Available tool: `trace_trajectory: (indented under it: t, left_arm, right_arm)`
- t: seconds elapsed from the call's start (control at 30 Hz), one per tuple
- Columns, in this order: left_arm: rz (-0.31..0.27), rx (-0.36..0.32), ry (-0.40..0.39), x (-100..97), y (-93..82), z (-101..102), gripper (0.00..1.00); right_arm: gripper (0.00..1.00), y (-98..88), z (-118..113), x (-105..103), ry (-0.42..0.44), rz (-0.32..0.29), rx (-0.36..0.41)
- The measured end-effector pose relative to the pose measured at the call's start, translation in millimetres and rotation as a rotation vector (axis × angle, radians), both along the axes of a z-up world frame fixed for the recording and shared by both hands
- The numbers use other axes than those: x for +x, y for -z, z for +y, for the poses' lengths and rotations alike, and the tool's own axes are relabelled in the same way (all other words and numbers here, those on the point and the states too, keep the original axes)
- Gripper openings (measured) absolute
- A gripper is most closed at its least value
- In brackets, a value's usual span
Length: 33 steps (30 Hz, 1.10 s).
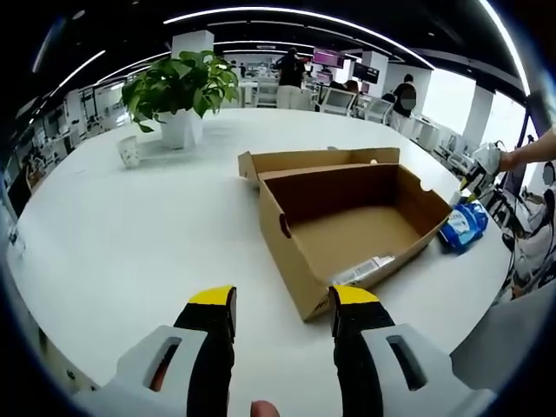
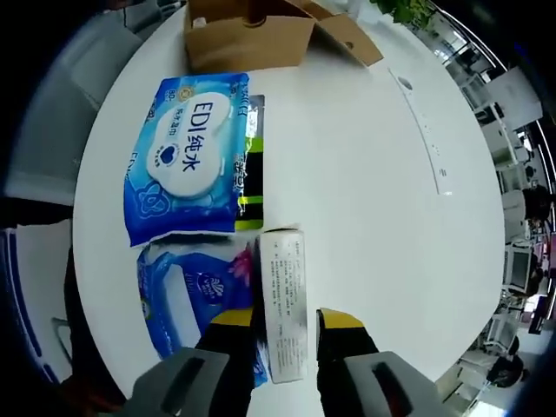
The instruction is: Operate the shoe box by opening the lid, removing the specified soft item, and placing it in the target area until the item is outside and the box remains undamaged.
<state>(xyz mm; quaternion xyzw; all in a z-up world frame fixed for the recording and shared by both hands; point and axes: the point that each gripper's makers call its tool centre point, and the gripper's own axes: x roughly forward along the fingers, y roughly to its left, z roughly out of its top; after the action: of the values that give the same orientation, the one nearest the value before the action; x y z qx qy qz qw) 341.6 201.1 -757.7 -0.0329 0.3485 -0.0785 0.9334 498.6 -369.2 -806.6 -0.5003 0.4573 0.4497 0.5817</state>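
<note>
The box (image 1: 347, 228) lies open on the surface (image 1: 130, 243), and the right tongs (image 2: 285, 323) grip a soft pack (image 2: 283, 300) beside the blue packs (image 2: 187, 156). Placing looks in hand; next, release it gently. The left tongs (image 1: 282, 300) hover open and empty.

Bright, even light comes from long ceiling strips (image 1: 287, 13) and far windows (image 1: 452, 91). The white tabletop (image 1: 130, 234) glares a little, shadows are soft, and edges curve strongly and blur slightly.
</note>
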Motion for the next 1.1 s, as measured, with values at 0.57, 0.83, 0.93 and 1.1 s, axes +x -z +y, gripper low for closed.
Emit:
trace_trajectory:
  t: [0.57, 0.83, 0.93, 1.1]
  left_arm:
    - [-0.037, -0.054, 0.051, 7.5, -5.1, -21, 0.43]
    - [-0.060, -0.073, 0.063, 9.2, -12.2, -25, 0.42]
    - [-0.065, -0.076, 0.077, 10.5, -14.5, -28, 0.42]
    - [-0.067, -0.063, 0.117, 12.7, -17.6, -32, 0.42]
  right_arm:
    - [0.28, -72.6, 15, -2, 0.426, -0.133, 0.327]
    - [0.31, -100.3, 40, -12, 0.574, -0.206, 0.535]
    - [0.31, -106.7, 49, -16, 0.589, -0.216, 0.578]
    - [0.31, -115.1, 67, -22, 0.621, -0.221, 0.657]
